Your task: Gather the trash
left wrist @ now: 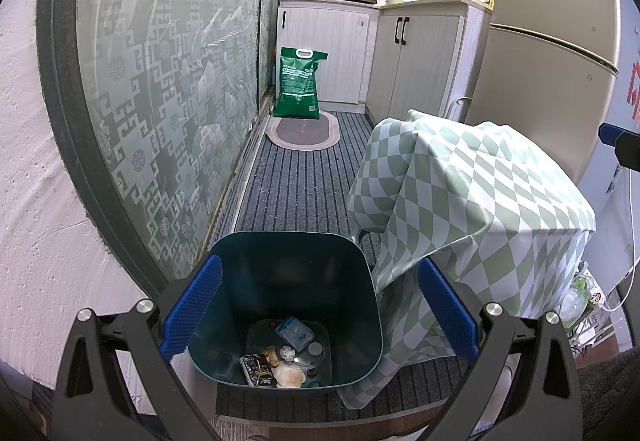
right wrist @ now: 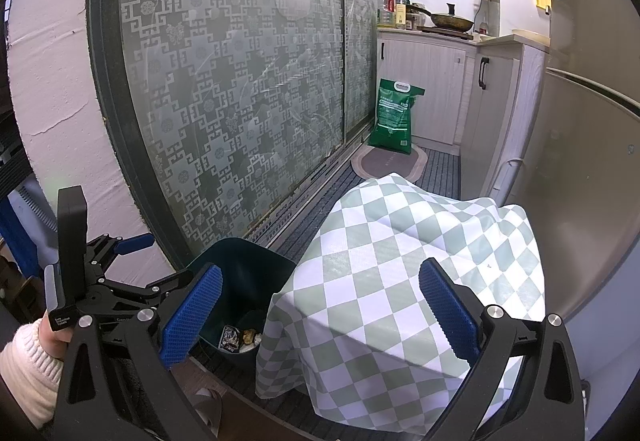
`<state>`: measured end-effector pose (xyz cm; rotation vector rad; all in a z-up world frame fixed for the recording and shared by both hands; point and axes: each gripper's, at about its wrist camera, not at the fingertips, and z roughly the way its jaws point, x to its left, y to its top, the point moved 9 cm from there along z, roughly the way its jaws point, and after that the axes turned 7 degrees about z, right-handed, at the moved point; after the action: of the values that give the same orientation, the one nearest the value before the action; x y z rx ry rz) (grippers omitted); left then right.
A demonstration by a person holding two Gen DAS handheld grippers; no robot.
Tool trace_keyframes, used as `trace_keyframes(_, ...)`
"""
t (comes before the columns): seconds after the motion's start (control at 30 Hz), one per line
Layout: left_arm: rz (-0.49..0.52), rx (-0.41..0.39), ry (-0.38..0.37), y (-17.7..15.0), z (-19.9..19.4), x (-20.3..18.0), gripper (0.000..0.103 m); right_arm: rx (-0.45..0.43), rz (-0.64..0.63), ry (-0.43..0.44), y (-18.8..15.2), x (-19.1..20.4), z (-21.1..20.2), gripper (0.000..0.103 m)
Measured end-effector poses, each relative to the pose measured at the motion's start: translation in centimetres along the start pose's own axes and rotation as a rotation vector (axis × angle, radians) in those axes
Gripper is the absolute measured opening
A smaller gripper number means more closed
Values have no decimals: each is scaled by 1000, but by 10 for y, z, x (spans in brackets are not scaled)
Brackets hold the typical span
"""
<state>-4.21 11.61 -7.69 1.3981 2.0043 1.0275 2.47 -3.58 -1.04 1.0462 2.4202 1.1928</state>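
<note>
A dark teal trash bin (left wrist: pixel 224 253) stands on the striped floor mat, between the patterned glass door and a cloth-covered stand. Trash (left wrist: pixel 286 355) lies at its bottom: a blue packet, a dark wrapper, crumpled paper, a pale shell-like piece. My left gripper (left wrist: pixel 320 305) hovers open above the bin's mouth with nothing between its blue pads. My right gripper (right wrist: pixel 320 313) is open too, held over the green-checked cloth (right wrist: pixel 404 265), with the bin (right wrist: pixel 240 261) to its left. The left gripper's body (right wrist: pixel 100 281) and a white sleeve (right wrist: pixel 24 365) show at the left of the right wrist view.
The checked cloth (left wrist: pixel 480 201) drapes a low stand right beside the bin. A fridge (left wrist: pixel 552 41) stands on the right. A green rice bag (left wrist: pixel 298 85) and an oval rug (left wrist: pixel 304 133) lie at the far end by the kitchen cabinets (left wrist: pixel 416 53). A frosted glass sliding door (left wrist: pixel 168 81) lines the left.
</note>
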Motion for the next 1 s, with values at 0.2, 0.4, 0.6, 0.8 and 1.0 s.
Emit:
trace_keyframes(0.2, 0, 0, 0, 0, 0, 0, 100, 0, 1, 0, 0, 0, 0, 100)
trace_keyframes(0.4, 0, 0, 0, 0, 0, 0, 100, 1, 0, 0, 0, 0, 0, 100)
trace_keyframes(0.6, 2, 1, 0, 0, 0, -1, 100, 0, 1, 0, 0, 0, 0, 100)
trace_keyframes(0.8, 1, 1, 0, 0, 0, -2, 100, 1, 0, 0, 1, 0, 0, 100)
trace_keyframes(1.0, 0, 1, -1, 0, 0, -1, 100, 8, -1, 0, -2, 0, 1, 100)
